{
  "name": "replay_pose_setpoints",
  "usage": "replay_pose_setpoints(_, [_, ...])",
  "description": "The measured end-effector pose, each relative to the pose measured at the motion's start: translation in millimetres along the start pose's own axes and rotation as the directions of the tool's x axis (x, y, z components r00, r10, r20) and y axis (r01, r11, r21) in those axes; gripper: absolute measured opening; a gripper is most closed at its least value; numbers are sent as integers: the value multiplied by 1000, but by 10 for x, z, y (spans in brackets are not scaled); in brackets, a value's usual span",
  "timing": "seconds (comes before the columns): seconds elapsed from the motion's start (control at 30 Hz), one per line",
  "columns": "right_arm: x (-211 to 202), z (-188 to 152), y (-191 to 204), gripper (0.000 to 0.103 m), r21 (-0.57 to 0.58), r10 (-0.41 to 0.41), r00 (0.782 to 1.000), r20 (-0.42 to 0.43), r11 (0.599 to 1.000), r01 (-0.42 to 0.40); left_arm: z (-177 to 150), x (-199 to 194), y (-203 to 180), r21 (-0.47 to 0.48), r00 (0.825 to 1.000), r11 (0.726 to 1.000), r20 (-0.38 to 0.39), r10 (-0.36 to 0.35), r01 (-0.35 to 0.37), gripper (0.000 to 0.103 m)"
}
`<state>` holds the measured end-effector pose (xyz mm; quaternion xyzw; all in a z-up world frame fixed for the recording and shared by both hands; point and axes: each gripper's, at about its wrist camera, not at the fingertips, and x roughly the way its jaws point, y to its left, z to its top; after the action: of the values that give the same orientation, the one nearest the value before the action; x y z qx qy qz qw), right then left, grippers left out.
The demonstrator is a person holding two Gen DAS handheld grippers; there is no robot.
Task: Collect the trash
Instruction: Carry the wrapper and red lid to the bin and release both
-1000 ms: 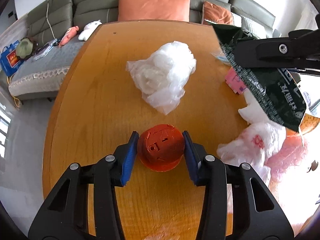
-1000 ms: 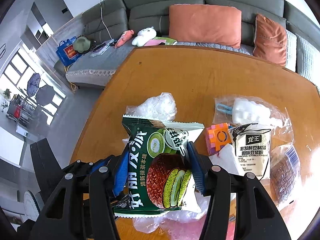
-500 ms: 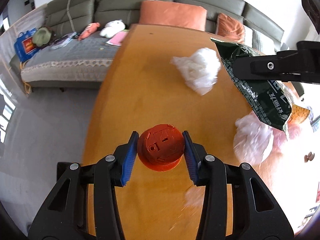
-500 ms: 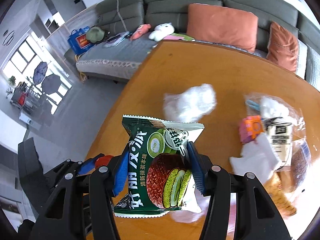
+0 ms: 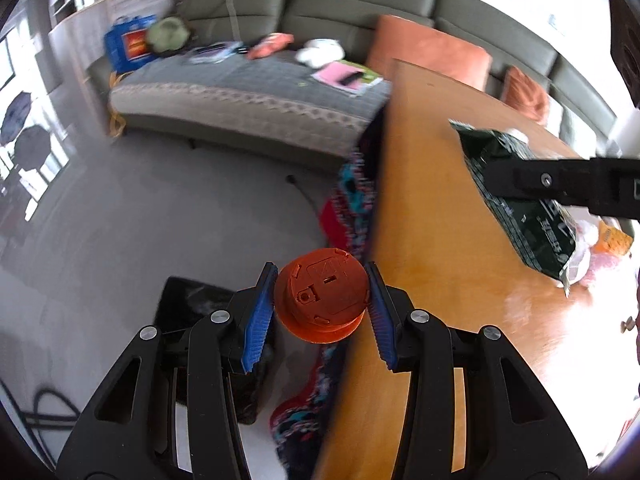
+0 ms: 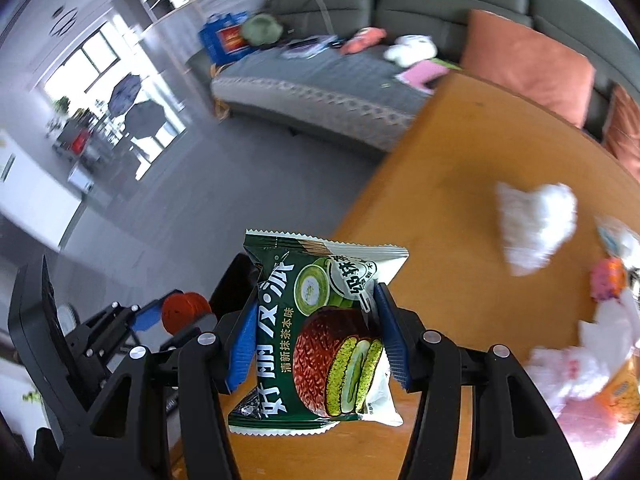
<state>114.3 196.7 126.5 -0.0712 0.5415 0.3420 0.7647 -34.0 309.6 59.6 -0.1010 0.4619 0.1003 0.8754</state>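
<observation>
— Orange cap [image 5: 323, 296] clamped in the left gripper [image 5: 322, 312], low centre; green snack wrapper [image 6: 320, 332] pinched in the right gripper [image 6: 316, 344].
— Finished?
— Hardly. Neither is binned, and white plastic [image 6: 536, 224] lies on the table [image 6: 440, 248], right side.

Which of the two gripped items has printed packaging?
The green snack wrapper in the right gripper; the left gripper holds a plain orange plastic cap.

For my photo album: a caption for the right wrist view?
Right gripper clamps a green snack wrapper above the wooden table's edge.
</observation>
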Motion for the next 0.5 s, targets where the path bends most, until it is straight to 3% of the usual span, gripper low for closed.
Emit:
replay_pose_setpoints(0.27, [318,5,880,56,-143,74,995,-64,986,-83,-276,-187,842,-135,995,986,-13,102,-103,44])
replay_pose_setpoints(0.5, [628,-54,1572,56,-254,121,983,-140,955,-153,-570,-287,1468,-253,982,949,-60,176,-186,44])
